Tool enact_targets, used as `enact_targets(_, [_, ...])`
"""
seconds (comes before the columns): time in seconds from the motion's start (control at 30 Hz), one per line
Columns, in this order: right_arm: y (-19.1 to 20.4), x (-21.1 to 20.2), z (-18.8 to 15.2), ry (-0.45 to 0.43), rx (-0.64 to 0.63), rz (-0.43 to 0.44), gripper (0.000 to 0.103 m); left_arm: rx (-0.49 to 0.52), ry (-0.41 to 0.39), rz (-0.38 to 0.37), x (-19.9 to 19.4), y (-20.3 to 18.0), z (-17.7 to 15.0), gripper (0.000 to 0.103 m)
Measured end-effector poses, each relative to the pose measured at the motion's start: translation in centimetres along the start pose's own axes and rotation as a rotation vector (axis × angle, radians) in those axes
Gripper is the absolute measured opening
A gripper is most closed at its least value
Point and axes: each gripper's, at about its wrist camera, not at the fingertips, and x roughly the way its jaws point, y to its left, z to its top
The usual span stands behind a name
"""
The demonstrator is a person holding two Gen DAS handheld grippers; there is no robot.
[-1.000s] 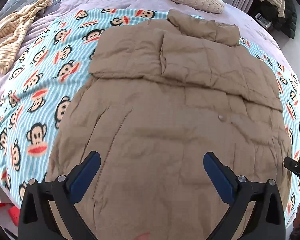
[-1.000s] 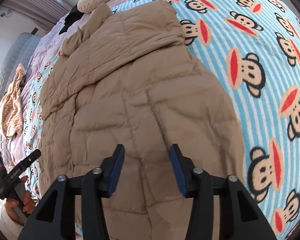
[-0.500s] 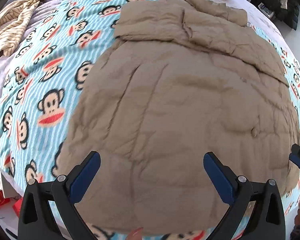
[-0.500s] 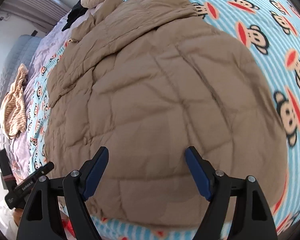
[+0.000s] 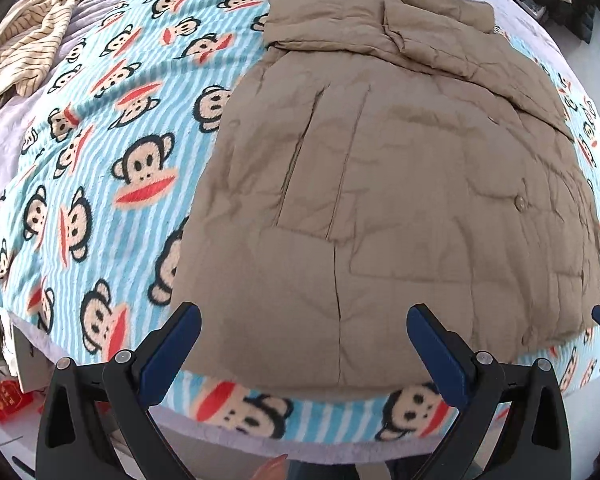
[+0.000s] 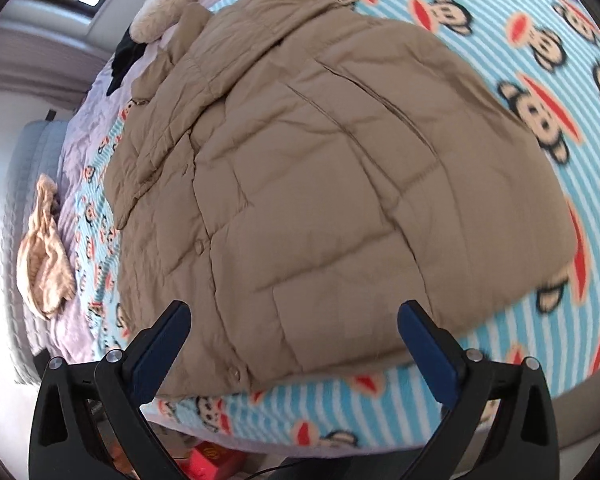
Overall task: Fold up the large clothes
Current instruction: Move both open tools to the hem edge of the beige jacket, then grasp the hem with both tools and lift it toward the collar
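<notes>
Both grippers gape wide and hold nothing: left gripper [image 5: 303,339] and right gripper [image 6: 294,334] each hang just off the hem of the tan jacket [image 5: 400,184]. Jacket lies flat on the monkey blanket [image 5: 112,160] on the bed, long axis running straight away from hem to collar [image 5: 436,4]. Neither gripper looks nearer, so probably a 2-gripper hem grab.

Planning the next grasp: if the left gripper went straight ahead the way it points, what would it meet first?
Most likely the tan coat, near its hem, lying on the monkey blanket. The left gripper is open; depth is uncertain.
</notes>
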Motion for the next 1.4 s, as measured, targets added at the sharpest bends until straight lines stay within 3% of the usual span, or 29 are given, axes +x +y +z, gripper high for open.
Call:
enact_targets(0.33, [-2.0, -2.4, -1.9, -0.007, 0.124, 0.024, 0.103, 0.024, 0.003, -0.003, -1.2, 1.1, -1.3, 0.103])
enact_targets(0.6, [-5.0, -2.6, -1.6, 0.051, 0.206, 0.050, 0.103, -0.146, 0.022, -0.090, -1.3, 3.3, -3.3, 0.103])
enact_targets(0.87, [-9.0, -1.8, -0.9, 0.100, 0.285, 0.104, 0.103, -0.371, 0.106, -0.306, 1.7, 4.3, -5.5, 0.103])
enact_targets(1.03, [-11.6, -0.2, -0.8, 0.122, 0.378, 0.150, 0.103, -0.404, 0.129, -0.405, 4.1, 3.2, -5.2, 0.103])
enact_targets(1.33, [-13.7, 1.9, -0.3, 0.079, 0.514, 0.266, 0.103, -0.425, 0.131, -0.432, 6.7, 1.4, -2.5, 0.103])
enact_targets(1.4, [-13.8, 2.2, 0.0, 0.056, 0.541, 0.327, 0.103, -0.439, 0.129, -0.451, 6.8, 1.6, -2.0, 0.089])
